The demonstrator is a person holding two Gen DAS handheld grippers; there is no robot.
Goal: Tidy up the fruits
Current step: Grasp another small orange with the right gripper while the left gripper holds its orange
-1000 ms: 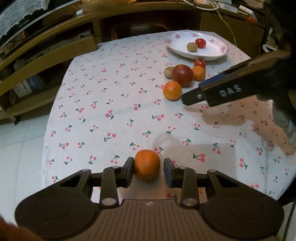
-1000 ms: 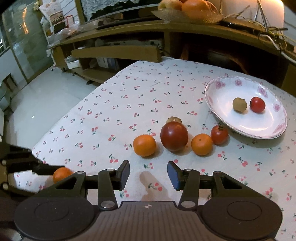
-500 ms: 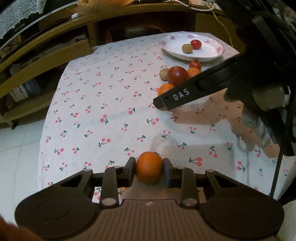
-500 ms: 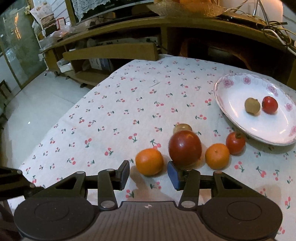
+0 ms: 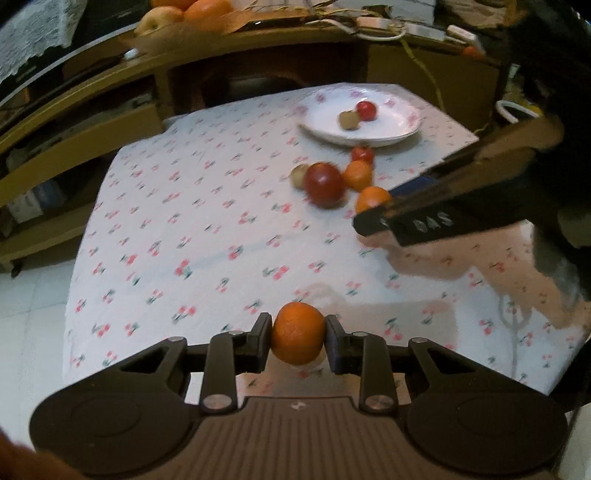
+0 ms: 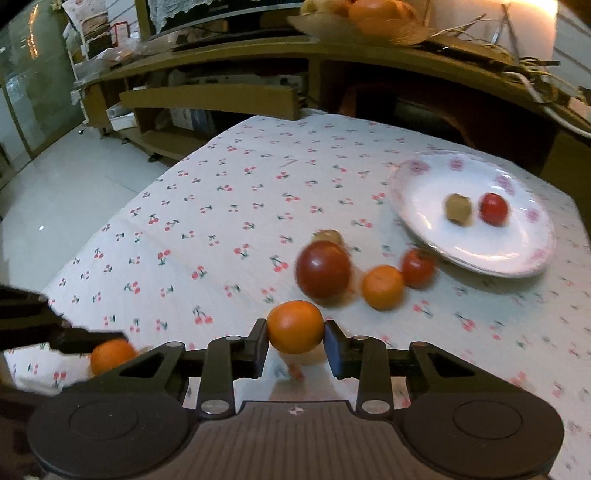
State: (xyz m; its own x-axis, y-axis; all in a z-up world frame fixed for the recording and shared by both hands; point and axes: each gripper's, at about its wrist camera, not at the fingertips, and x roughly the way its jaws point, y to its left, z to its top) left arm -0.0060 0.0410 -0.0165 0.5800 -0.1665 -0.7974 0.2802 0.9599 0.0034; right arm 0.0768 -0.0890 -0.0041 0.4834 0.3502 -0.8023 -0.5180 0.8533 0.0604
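Now left gripper (image 5: 298, 341) clamped on an orange (image 5: 298, 332), lifted just off the cloth (image 5: 207, 236); right gripper (image 6: 295, 345) closing on a second orange (image 6: 295, 326), pads at its sides; beyond, apple (image 6: 323, 269), mandarin (image 6: 382, 287), tomato (image 6: 417, 266); plate (image 6: 517, 236) farther right.

Warm, dim indoor light on my feeds. A lamp glare (image 6: 535, 11) burns out the right wrist view's top right corner. Motion blur smears the plate (image 6: 436, 221) and the tablecloth (image 5: 184, 229) cherries. My fisheyes bend the shelves (image 5: 74, 74); soft shadows fall under the fruit.
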